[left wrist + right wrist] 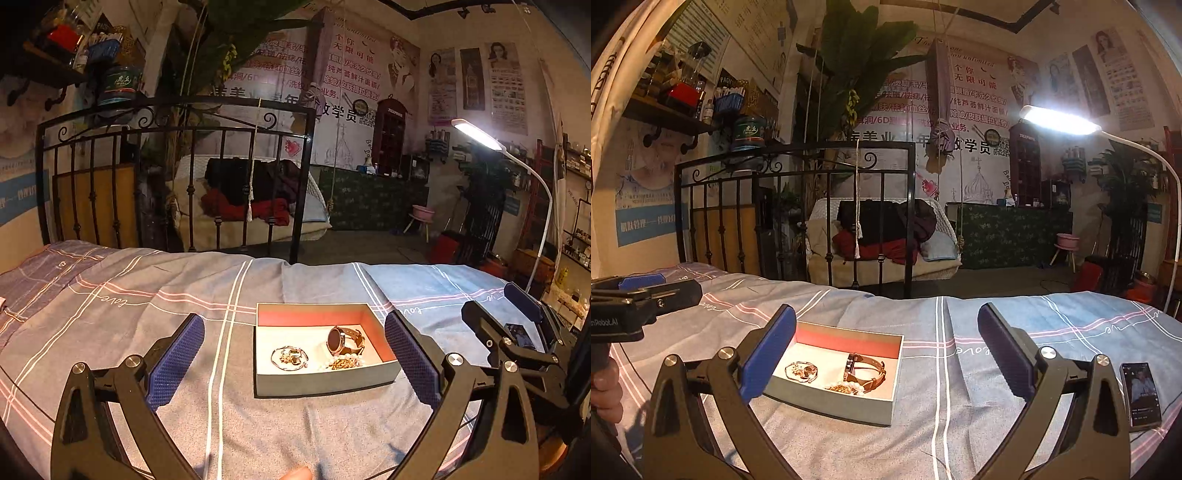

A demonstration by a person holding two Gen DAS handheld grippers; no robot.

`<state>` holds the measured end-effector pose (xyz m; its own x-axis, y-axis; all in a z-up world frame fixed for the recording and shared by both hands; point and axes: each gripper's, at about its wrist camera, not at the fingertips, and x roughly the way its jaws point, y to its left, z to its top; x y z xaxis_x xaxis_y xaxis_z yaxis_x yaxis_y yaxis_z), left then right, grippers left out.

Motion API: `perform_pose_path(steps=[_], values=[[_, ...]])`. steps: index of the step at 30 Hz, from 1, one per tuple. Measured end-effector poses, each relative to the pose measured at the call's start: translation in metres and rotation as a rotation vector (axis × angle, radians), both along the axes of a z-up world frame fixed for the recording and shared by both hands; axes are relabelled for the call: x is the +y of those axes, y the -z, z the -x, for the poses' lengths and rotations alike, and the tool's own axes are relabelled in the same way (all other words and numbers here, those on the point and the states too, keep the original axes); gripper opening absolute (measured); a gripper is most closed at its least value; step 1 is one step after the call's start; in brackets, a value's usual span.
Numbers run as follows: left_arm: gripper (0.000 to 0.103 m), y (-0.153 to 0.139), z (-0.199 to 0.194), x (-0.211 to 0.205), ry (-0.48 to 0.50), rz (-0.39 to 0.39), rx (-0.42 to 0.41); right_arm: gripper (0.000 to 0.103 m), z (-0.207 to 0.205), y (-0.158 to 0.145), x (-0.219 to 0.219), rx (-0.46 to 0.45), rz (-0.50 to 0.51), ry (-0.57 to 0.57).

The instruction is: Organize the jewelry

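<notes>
The right gripper (886, 354) is held above the bed (960, 424) with its jaws wide apart. A tray (834, 402) with a watch (866, 371), a bracelet (801, 370) and a gold chain (840, 388) is seen between them. A phone (1140, 394) is laid at the right.

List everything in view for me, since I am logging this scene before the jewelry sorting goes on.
Shallow grey cardboard box with red inner walls: 1, grey, on the bed.
Round-faced watch with brown strap: 1, brown, in box, right side.
Thin silver bangle with charms: 1, silver, in box, left side.
Gold chain: 1, gold, in box, front.
White pearl beads: 1 strand, white, beside chain.
Black smartphone: 1, screen lit, on bed right of box.
Blue-grey plaid bedsheet: 1.
White floor lamp: 1, lit, right.
Left gripper: open.
Right gripper: open.
</notes>
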<state>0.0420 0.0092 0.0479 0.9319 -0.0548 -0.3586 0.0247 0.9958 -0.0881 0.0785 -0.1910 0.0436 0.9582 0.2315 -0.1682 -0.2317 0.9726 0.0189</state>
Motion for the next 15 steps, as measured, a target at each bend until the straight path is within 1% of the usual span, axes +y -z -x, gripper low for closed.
perform_pose_path(steps=[7,15], values=[[0.096,0.0028,0.0045,-0.0055,0.007,-0.029,-0.004,0.097,0.0041,0.0001,-0.0044,0.007,-0.02,0.01],[0.096,0.0057,0.0071,-0.0064,0.004,-0.027,0.01,0.097,0.0049,0.001,-0.0006,0.015,-0.023,-0.007]])
